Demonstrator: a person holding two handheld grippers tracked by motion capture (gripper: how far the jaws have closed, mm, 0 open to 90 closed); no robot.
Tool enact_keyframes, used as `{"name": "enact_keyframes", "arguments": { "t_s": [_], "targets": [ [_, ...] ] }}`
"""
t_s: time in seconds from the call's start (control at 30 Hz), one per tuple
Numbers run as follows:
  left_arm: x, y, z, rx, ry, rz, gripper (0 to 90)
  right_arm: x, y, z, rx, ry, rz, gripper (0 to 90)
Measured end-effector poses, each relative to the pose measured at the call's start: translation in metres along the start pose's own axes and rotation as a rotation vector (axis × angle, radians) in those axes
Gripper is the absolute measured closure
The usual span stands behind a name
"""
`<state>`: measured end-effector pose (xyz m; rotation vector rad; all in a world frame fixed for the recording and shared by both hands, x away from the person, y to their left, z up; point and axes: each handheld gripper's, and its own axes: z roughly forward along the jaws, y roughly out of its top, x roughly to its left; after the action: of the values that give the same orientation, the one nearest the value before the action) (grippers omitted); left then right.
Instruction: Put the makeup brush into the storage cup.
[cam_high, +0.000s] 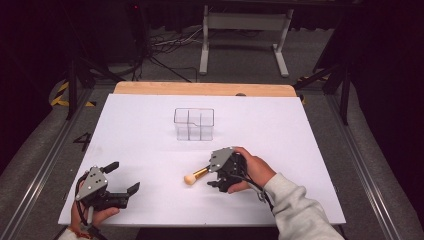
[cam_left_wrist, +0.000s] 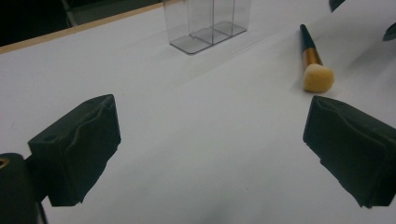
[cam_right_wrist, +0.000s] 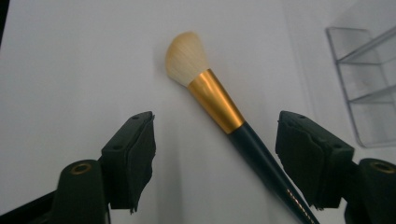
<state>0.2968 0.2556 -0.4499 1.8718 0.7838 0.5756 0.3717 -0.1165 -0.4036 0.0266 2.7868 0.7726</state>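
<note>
Dark room, grey carpet floor (cam_high: 240, 60), white metal stand (cam_high: 245, 22), cables (cam_high: 165, 42) behind table (cam_high: 150, 125)

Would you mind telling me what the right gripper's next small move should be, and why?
Probably close the right gripper on the makeup brush: its jaws stand open on either side of the dark handle, which lies flat on the white table, ungripped.

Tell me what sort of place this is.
Probably a lab or recording studio: a white-covered table ringed by dark curtains, loose cables and a metal stand on grey floor, hazard tape at the left.
</note>
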Motion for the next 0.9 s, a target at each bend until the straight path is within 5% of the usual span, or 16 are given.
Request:
{"name": "enact_keyframes", "arguments": {
  "t_s": [0.1, 0.33, 0.57, 0.9],
  "targets": [
    [-0.001, 0.000, 0.000, -0.001, -0.002, 0.015, 4.7, -0.005, 0.011, 0.017, 0.088, 0.027, -0.058, 30.9],
    [0.001, 0.000, -0.001, -0.003, 0.003, 0.012, 4.6, -0.016, 0.027, 0.034, 0.128, 0.053, -0.097, 39.5],
    [0.001, -0.001, -0.002, -0.001, -0.007, 0.013, 5.2, -0.021, 0.033, 0.053, 0.169, 0.130, -0.124, 51.2],
    [0.001, 0.000, -0.004, -0.022, 0.010, 0.008, 6.3, -0.022, 0.038, 0.056, 0.233, 0.187, -0.147, 59.8]
  ]
}}
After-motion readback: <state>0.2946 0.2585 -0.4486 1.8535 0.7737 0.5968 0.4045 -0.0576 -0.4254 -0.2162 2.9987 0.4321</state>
